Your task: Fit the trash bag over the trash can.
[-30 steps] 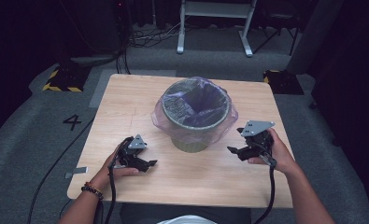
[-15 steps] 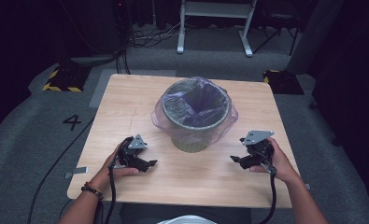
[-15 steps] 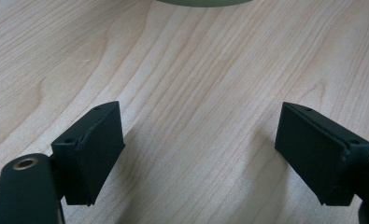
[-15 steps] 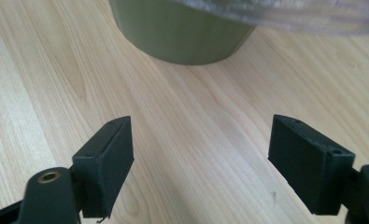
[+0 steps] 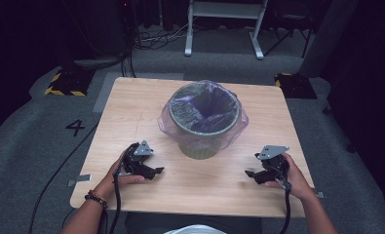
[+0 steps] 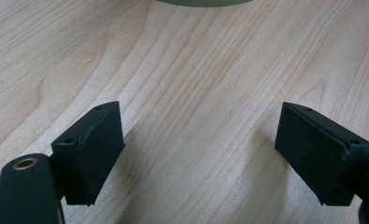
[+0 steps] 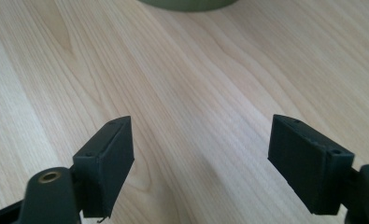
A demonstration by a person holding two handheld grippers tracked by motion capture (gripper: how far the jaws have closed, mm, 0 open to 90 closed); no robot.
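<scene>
A green waste bin lined with a translucent purple bag stands upright in the middle of the wooden table. My left gripper rests low over the table at the front left, open, jaws pointing right toward the bin's base. At the front right my right gripper is also open and down near the tabletop, pointing left. Both gripper views show bare wood between the wide-apart jaws, with the bin's base at the top edge.
Grey carpet surrounds the table, with a number 4 marked at the left. A white metal stand and cables lie beyond the far edge. Yellow-black striped blocks sit off the back corners. Cables trail from both grippers toward the person.
The right gripper has come down and toward the front edge, away from the bin's side, and now sits near the tabletop. The left gripper has stayed in place.
</scene>
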